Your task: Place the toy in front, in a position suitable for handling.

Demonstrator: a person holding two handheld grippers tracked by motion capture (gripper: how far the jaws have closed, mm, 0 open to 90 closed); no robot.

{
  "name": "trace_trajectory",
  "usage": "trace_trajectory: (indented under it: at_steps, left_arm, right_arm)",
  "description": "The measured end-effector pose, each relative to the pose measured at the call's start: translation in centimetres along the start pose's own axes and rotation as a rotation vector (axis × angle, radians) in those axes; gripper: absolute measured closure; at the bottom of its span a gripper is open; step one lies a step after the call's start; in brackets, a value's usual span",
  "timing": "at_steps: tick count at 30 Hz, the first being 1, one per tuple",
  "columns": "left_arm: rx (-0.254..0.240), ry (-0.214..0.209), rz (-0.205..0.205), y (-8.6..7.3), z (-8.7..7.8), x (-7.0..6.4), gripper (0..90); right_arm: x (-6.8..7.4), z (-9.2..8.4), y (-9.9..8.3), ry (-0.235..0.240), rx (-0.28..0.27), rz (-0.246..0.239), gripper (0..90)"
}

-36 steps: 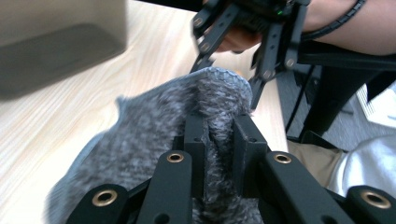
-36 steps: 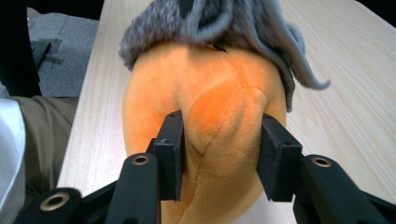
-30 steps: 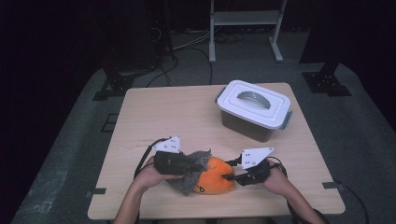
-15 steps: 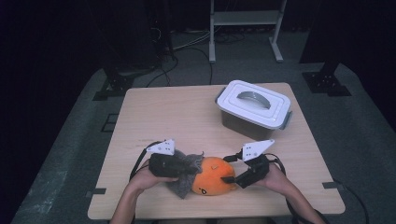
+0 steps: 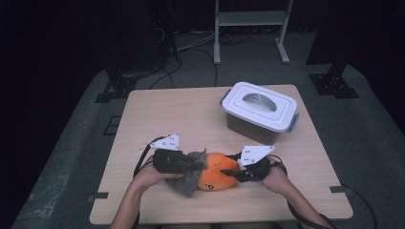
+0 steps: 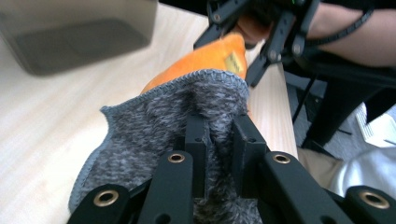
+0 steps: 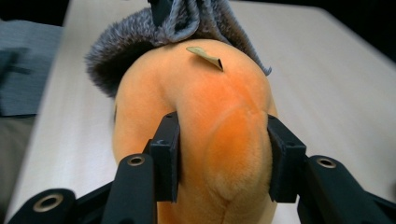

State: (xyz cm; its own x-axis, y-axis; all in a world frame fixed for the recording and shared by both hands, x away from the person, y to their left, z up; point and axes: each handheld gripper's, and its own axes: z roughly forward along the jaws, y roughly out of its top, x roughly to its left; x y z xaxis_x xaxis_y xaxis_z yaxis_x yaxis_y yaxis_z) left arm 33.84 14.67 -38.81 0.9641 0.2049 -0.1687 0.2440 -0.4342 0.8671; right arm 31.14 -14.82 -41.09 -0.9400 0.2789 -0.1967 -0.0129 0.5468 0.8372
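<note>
Orange plush toy: soft, light, squashy; your right claw clamps its end, having just closed; left claw pinches the grey knit cloth.

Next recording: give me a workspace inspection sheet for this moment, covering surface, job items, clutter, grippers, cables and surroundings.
Surface: light wooden table, tape marks at its near corners.
Job's things: orange plush toy near the front edge, partly inside a grey knitted sock.
Clutter: lidded grey plastic box with handle, far right of the table.
Grippers: left gripper pinches the sock's cuff; right gripper has just been closing, with its pads pressing the plush toy's sides.
Cables: black cable loops from the left gripper; another trails off the table's right edge.
Surroundings: dark room, grey carpet, white frame's legs and black stand bases behind the table.
</note>
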Motion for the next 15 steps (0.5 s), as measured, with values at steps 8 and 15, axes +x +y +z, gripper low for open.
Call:
trace_trajectory:
  at_steps: [8,15]
  left_arm:
    - [0.068,-0.061,0.009,-0.7,2.5,-0.3,78.9]
    - [0.083,-0.073,0.033,-0.5,2.8,-0.9,78.9]
  right_arm:
    - [-0.1,-0.5,-1.1,0.131,-0.004,0.101,26.8]
    - [-2.1,-1.3,-1.2,0.170,-0.077,0.194,26.5]
